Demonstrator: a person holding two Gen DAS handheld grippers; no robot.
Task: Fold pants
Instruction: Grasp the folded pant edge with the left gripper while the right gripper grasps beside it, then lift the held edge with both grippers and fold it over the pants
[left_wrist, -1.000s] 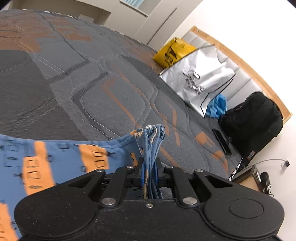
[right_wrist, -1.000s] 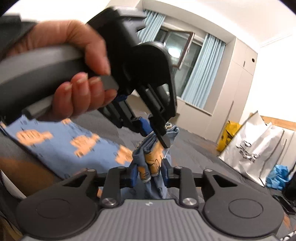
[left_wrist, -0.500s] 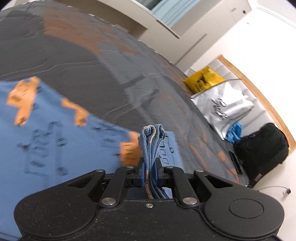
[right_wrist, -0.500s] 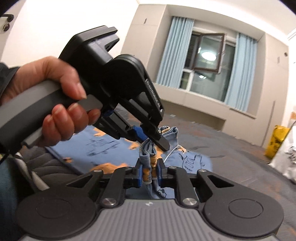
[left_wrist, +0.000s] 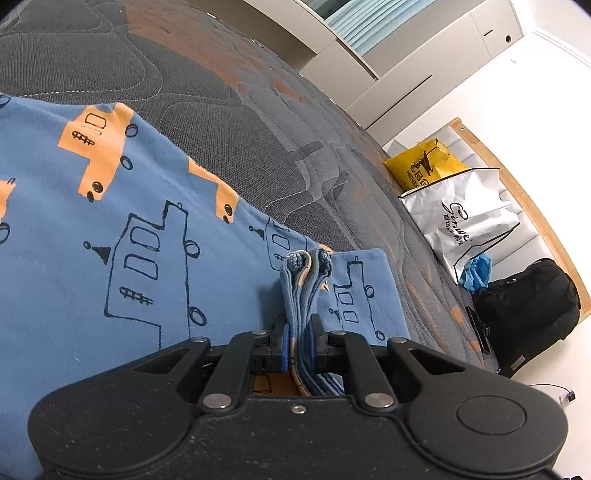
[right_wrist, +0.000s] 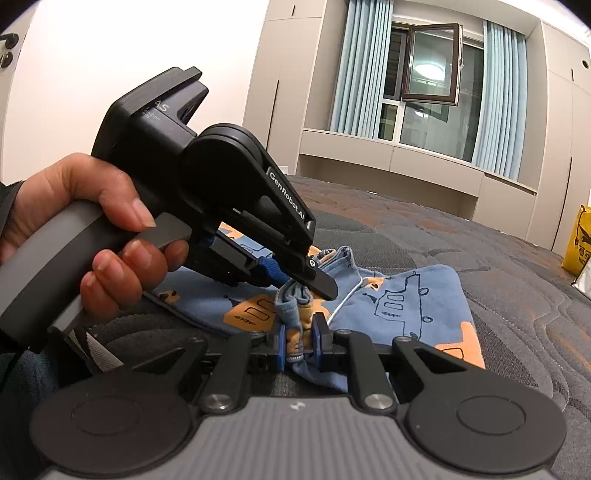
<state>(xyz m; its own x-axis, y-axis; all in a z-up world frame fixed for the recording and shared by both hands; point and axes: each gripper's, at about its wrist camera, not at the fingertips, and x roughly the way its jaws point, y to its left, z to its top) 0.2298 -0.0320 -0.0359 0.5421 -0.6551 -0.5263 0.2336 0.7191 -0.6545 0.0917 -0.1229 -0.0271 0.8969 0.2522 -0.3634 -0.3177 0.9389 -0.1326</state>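
Note:
Blue pants (left_wrist: 110, 258) printed with orange and outlined trucks lie spread on the grey quilted mattress (left_wrist: 221, 110). My left gripper (left_wrist: 300, 332) is shut on a bunched, layered edge of the pants (left_wrist: 303, 280), held just above the spread fabric. In the right wrist view a hand (right_wrist: 110, 229) holds the left gripper (right_wrist: 299, 282), whose tips pinch the same bunch. Just below it my right gripper (right_wrist: 300, 332) is shut on the gathered edge of the pants (right_wrist: 399, 306), and a white drawstring (right_wrist: 347, 299) trails from the fabric.
A yellow bag (left_wrist: 424, 166), a white shopping bag (left_wrist: 465, 221), a blue cloth (left_wrist: 476, 269) and a black backpack (left_wrist: 528, 302) stand along the mattress's far right side by a wooden headboard. Cabinets and a curtained window (right_wrist: 424, 85) lie beyond the bed.
The left gripper carried the bunched edge down and across over the spread pants. The right gripper's jaws narrowed onto the fabric, and both grippers came lower toward the mattress.

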